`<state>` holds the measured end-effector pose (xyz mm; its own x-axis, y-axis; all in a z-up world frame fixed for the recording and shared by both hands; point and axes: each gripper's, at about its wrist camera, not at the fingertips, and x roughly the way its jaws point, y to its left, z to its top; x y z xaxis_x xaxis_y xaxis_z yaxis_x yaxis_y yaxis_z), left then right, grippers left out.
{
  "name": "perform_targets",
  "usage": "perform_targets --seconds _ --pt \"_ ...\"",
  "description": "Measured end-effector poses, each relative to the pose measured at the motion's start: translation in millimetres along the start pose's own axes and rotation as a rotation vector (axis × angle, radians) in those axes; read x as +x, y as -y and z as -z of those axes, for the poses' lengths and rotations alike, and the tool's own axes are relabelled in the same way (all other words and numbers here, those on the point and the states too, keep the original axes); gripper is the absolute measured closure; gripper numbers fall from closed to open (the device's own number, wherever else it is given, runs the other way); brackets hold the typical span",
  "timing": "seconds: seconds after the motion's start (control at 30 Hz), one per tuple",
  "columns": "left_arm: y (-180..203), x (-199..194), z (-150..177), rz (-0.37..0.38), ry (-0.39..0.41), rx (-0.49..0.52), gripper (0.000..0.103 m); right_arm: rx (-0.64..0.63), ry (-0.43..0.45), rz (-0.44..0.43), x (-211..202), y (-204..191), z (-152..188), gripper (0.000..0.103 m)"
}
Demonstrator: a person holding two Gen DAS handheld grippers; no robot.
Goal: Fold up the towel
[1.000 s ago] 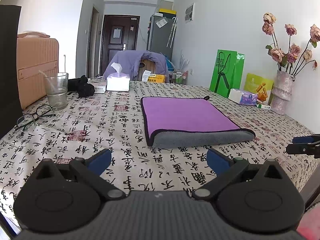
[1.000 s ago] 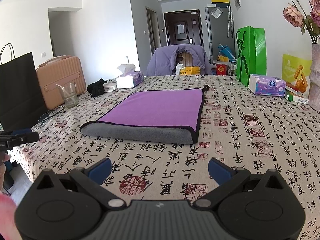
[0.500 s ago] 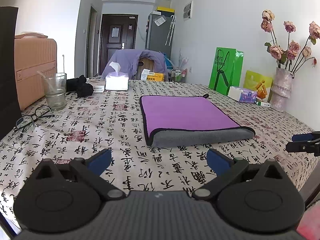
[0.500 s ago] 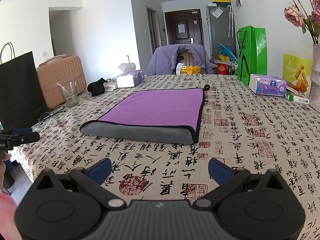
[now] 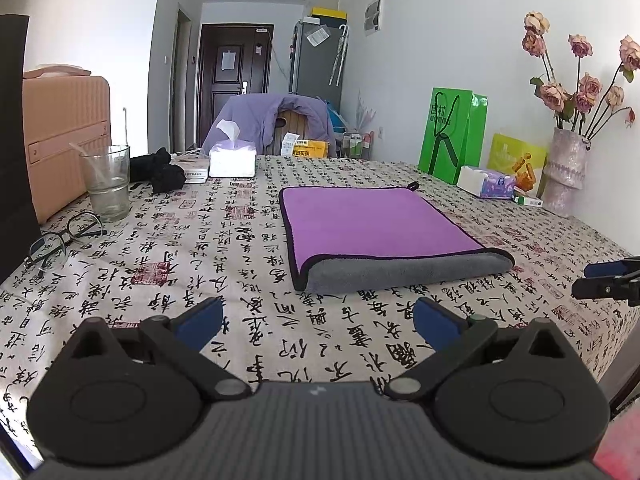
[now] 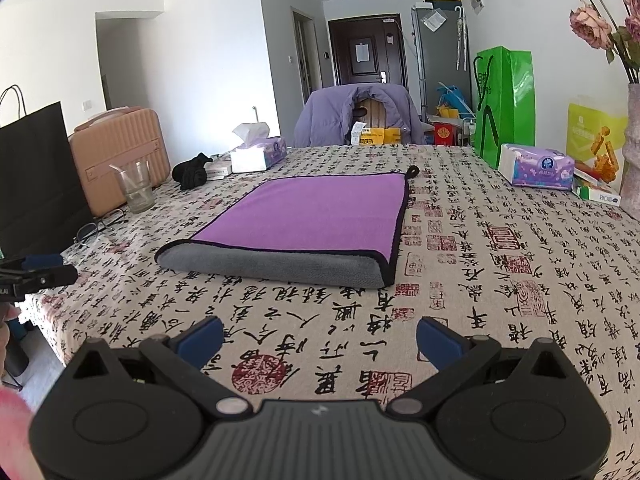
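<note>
A purple towel with grey underside (image 5: 376, 228) lies folded flat in the middle of the table, its rounded grey fold facing me; it also shows in the right wrist view (image 6: 316, 216). My left gripper (image 5: 318, 322) is open and empty, low over the cloth a short way in front of the towel. My right gripper (image 6: 318, 336) is open and empty, also short of the towel's folded edge. Each gripper's tip shows at the other view's edge.
A glass (image 5: 107, 182), spectacles (image 5: 60, 238), black cloth (image 5: 160, 170) and tissue box (image 5: 232, 158) lie at the left. A green bag (image 5: 452, 134), tissue pack (image 5: 486, 182) and flower vase (image 5: 566, 172) stand at the right. A chair (image 5: 276, 124) stands beyond the table.
Both grippers stay open and nearly still; the left view has dropped and tilted very slightly. The towel has not moved.
</note>
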<state>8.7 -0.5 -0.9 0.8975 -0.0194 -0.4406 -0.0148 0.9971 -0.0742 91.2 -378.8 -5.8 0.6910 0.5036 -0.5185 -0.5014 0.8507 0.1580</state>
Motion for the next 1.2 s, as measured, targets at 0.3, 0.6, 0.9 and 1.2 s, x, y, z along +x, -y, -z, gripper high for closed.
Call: perform_targets --seconds 0.3,0.6,0.9,1.2 --pt "2 9 -5 0.004 -0.014 0.015 0.0 -0.001 -0.006 -0.006 9 5 -6 0.0" --pt "1 21 -11 0.009 -0.018 0.02 0.0 -0.01 -0.013 -0.005 20 9 -14 0.0" --pt "-2 37 -19 0.019 -0.011 0.008 0.0 -0.01 -0.02 -0.011 34 14 -20 0.0" --pt "0 56 -24 0.048 -0.033 0.026 0.0 0.001 -0.027 -0.016 52 23 -28 0.003"
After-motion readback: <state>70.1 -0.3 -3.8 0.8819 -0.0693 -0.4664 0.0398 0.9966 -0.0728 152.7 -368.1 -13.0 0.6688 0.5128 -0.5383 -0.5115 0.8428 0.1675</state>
